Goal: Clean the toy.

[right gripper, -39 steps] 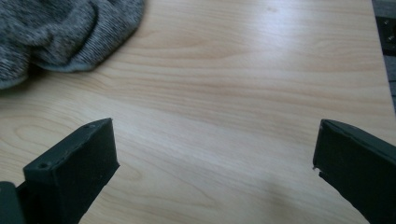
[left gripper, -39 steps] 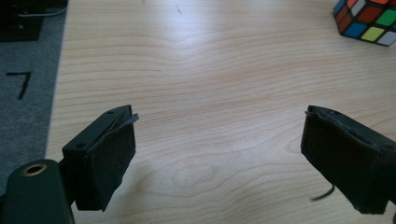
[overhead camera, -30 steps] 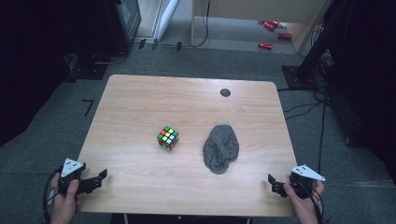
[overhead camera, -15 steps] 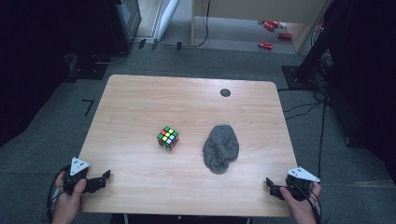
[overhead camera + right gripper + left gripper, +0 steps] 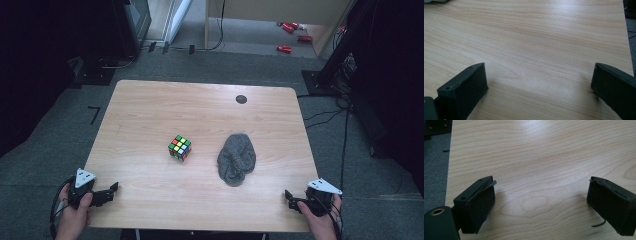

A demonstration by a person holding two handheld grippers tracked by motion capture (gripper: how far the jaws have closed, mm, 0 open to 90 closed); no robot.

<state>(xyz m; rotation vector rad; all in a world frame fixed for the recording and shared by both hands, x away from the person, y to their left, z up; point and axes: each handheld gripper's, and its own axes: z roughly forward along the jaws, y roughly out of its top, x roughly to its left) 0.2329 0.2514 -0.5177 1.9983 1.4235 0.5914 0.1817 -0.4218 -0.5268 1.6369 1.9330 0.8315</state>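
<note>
Both my grippers, left (image 5: pixel 107 192) and right (image 5: pixel 292 200), are wide open and empty. The cube (image 5: pixel 179 147) is mid-table, hard and light: pinch flat sides. The cloth (image 5: pixel 236 159) beside it is soft.

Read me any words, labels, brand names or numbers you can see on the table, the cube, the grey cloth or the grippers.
None can be read.
Puzzle cube: plain coloured squares, no lettering.
Grey knitted cloth: no tag or label visible.
Table: bare wood grain, one dark round spot, unmarked.
Left gripper and right gripper: black, no legible marking in either gripper view.
</note>
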